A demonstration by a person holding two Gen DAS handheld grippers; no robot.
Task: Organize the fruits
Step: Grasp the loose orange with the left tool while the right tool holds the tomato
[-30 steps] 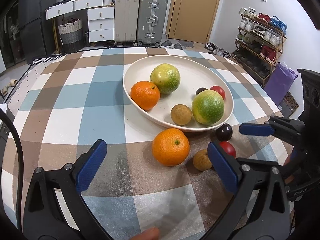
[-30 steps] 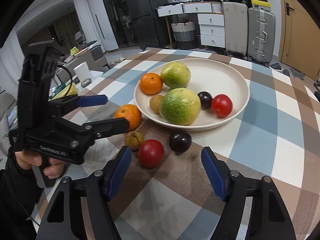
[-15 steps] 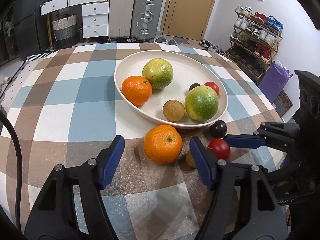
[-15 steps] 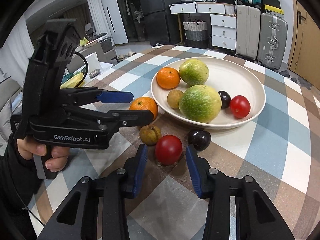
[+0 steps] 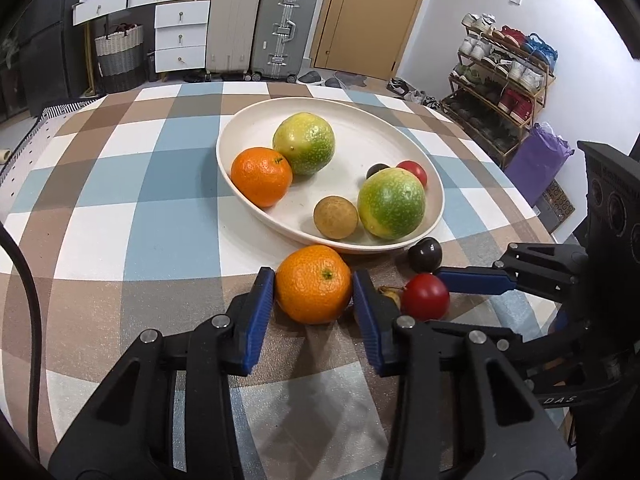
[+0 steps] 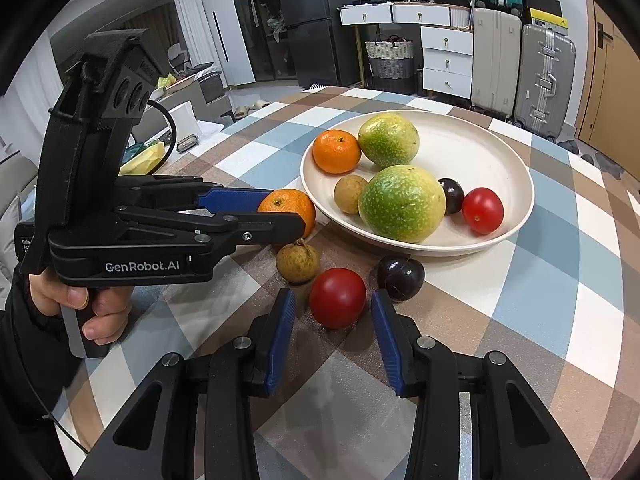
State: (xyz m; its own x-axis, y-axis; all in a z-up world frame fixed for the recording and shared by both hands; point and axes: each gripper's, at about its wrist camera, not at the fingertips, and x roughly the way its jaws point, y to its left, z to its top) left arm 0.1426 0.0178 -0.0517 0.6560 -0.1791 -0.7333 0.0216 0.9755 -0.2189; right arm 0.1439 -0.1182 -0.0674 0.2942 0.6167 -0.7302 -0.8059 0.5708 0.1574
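Note:
A cream bowl (image 5: pixel 400 136) (image 6: pixel 516 168) on the checked tablecloth holds an orange, two green citrus fruits, a brown longan, a dark plum and a red tomato. In front of it lie a loose orange (image 5: pixel 314 284) (image 6: pixel 290 206), a longan (image 6: pixel 298 262), a red tomato (image 6: pixel 338 298) (image 5: pixel 425 296) and a dark plum (image 6: pixel 401 278) (image 5: pixel 425 254). My left gripper (image 5: pixel 313 286) is shut on the loose orange, both pads touching it. My right gripper (image 6: pixel 333 312) is open, its fingers on either side of the loose tomato with small gaps.
The table edge runs close behind the right gripper's side. Suitcases (image 5: pixel 256 24), white drawers (image 5: pixel 180 36) and a shoe rack (image 5: pixel 504 92) stand beyond the table. The person's hand (image 6: pixel 80 304) holds the left gripper's handle.
The left gripper moved forward and closed on the loose orange. The right gripper moved forward around the loose tomato, its jaws narrower than a second ago.

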